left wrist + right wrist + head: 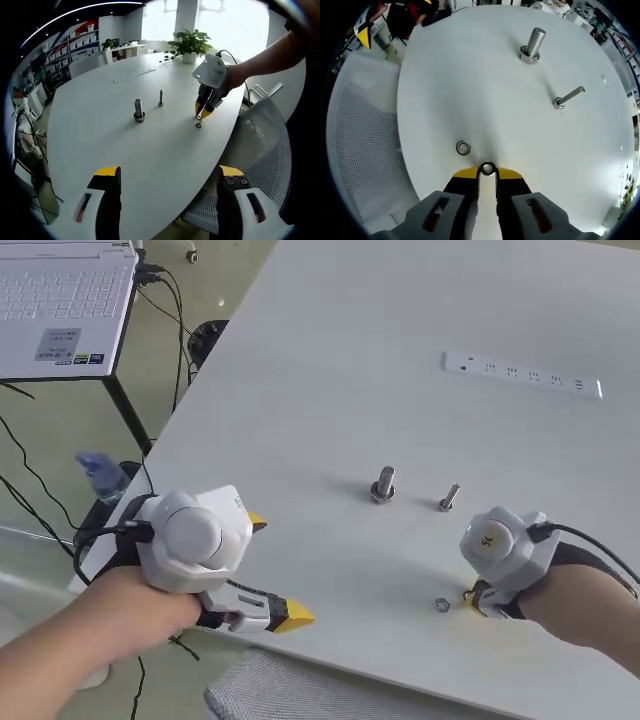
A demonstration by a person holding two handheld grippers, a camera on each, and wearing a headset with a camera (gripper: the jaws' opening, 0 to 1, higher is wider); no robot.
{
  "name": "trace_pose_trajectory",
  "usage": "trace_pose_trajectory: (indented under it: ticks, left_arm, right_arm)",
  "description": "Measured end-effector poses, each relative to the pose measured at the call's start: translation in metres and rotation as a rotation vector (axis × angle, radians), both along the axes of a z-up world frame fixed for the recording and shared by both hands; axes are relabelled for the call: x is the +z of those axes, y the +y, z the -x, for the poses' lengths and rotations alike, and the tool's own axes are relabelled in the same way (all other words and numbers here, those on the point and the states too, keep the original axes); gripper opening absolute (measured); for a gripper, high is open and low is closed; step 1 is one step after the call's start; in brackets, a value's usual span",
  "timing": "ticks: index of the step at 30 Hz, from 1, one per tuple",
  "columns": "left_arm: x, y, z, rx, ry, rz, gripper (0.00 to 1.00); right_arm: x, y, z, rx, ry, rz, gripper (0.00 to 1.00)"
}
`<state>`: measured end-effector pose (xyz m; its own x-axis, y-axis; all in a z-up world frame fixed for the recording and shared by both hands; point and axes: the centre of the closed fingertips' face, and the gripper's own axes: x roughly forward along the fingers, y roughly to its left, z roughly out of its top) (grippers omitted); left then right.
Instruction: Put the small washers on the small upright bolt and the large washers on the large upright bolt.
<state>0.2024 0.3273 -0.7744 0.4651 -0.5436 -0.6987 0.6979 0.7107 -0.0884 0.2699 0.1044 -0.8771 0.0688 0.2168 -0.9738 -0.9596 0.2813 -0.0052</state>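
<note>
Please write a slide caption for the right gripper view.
Right gripper holds a washer; a second washer lies on the table, large bolt and small bolt beyond.

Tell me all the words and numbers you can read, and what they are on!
Stickers on the laptop: too small to read.
Mark on the right gripper, which holds a washer: too blurred to read.
Far wall boards: too blurred to read.
Power strip: no print I can make out.
So nothing here can be read.

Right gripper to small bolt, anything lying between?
Nothing: right gripper view shows bare table between right gripper and small bolt; loose washer sits aside.
</note>
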Motion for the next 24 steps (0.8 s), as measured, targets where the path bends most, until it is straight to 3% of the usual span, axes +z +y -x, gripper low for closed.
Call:
trace_pose_trajectory:
  ticks: [3,18,24]
  left_arm:
    - [0.0,0.0008,0.0001,0.005,0.0,0.001,0.78]
    - [0.0012,-0.0003,0.0013,0.006,0.0,0.002,0.77]
    - [0.0015,0.0007,0.0002,0.006,-0.003,0.0,0.77]
  right_arm:
    - [0.0003,0.0004,-0.0009,-0.065,0.018,-0.071,0.11]
    - [0.002,-0.0001,-0.0024,-0.062,0.036,-0.086,0.12]
    - [0.0098,-0.0023,-0.0078,-0.076,0.032,-0.098,0.12]
